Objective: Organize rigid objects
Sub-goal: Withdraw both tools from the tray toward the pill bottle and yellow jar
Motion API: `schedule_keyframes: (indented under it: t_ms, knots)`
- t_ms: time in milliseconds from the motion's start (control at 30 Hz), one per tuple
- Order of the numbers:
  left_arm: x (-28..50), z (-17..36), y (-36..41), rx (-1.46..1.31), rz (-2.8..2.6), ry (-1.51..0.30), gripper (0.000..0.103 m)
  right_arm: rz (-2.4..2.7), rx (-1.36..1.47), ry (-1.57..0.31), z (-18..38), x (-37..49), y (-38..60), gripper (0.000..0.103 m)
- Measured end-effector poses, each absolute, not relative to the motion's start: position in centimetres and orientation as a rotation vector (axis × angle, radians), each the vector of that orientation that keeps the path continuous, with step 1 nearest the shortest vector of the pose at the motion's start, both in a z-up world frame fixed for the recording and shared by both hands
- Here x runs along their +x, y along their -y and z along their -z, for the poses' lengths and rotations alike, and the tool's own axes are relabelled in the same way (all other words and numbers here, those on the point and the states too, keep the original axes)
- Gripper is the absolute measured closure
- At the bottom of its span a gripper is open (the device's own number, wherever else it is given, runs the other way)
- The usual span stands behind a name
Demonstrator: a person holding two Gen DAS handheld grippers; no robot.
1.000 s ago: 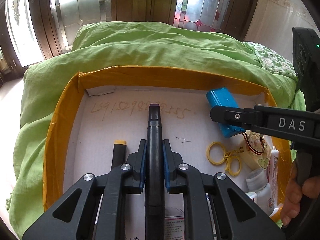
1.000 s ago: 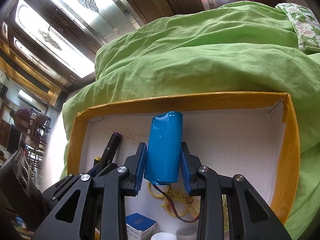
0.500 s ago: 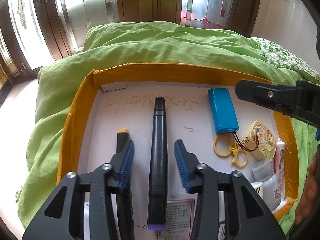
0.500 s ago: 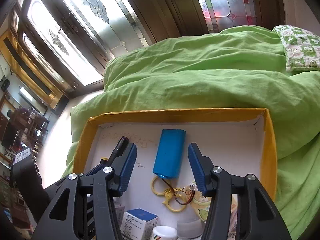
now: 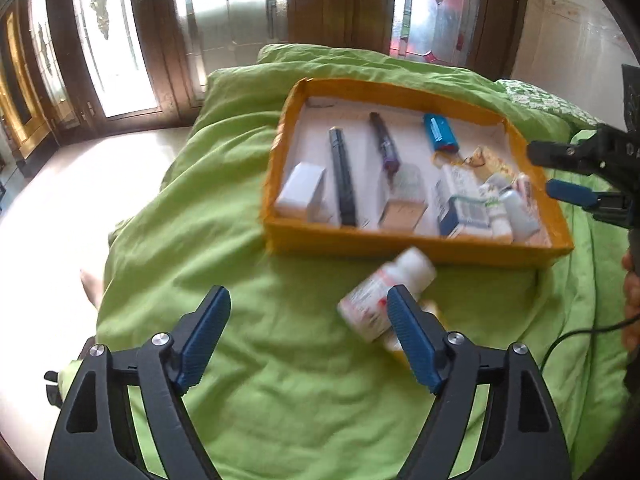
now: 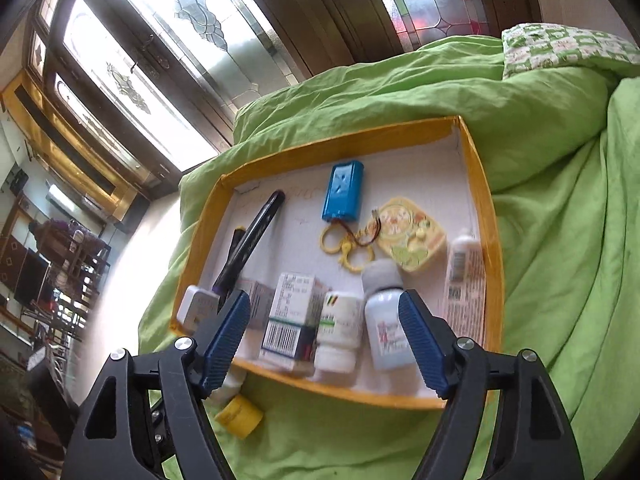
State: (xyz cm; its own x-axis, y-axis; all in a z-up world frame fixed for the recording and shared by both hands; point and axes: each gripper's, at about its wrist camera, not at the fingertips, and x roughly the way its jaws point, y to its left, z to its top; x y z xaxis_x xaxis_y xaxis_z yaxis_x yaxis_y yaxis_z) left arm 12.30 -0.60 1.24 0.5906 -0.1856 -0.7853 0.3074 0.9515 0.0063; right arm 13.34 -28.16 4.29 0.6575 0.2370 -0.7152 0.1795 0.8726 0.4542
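A yellow-rimmed box lies on the green duvet and holds two dark pens, a blue battery pack, small cartons and bottles. It also shows in the right wrist view. My left gripper is open and empty above the duvet, in front of the box. A white bottle with a red label lies on the duvet by its right finger. My right gripper is open and empty above the box's near edge. It also shows at the right edge of the left wrist view.
The green duvet covers the bed around the box. A yellow cap lies on it beside the box's near corner. A patterned pillow lies at the far right. Stained-glass doors stand behind the bed.
Both grippers released their objects, the pen and the blue battery pack, into the box and pulled back. The left gripper now hangs over the duvet in front of the box.
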Motion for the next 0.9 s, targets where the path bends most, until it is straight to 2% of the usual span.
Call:
schedule_keyframes:
  t_ms: [200,533,900]
  knots:
    - [11.4,2.2,-4.7,-0.026,0.166,-0.959,0.022,-0.117,0.513,-0.892,-3.1,10.9,24.6,0.03]
    - [10.9,1.7,-3.1,0.104,0.172,-0.874,0.022,-0.135,0.425,-0.99,0.3,10.9,20.6,0.03]
    - [11.0,1.9,-3.3,0.093,0.173,-0.888,0.022,-0.11,0.381,-1.018,1.8,9.8,19.5,0.03]
